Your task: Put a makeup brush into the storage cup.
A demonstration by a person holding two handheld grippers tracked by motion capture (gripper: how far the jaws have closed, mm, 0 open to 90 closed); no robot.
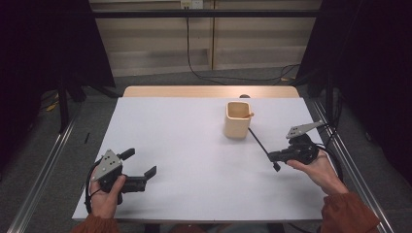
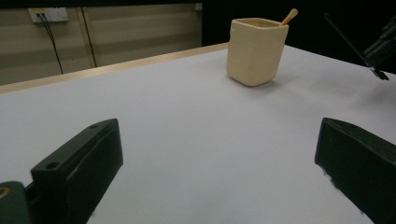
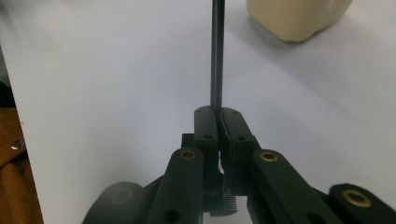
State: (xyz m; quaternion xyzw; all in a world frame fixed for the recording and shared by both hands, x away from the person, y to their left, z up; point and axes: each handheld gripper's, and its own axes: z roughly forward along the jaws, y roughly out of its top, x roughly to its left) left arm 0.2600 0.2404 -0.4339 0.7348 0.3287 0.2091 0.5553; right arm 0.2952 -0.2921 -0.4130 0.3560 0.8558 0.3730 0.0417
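Observation:
A cream square cup (image 1: 237,121) (image 2: 256,51) (image 3: 299,16) stands on the white table (image 1: 194,145), right of the middle toward the far side. A wooden stick (image 1: 250,115) (image 2: 289,16) leans inside it. My right gripper (image 1: 273,156) (image 3: 218,112) is shut on a thin black rod-like tool (image 1: 257,141) (image 3: 217,51) with fine teeth by the jaws. The rod slants up toward the cup, off the table. My left gripper (image 1: 142,161) (image 2: 219,163) rests open at the near left with nothing between its jaws. It faces the cup, the black rod (image 2: 348,39) and the right gripper (image 2: 383,44).
A wooden strip (image 1: 209,91) edges the table's far side. Metal rails (image 1: 340,145) run along both sides of the table. Cables (image 1: 204,75) lie on the floor behind, below a pale wall panel.

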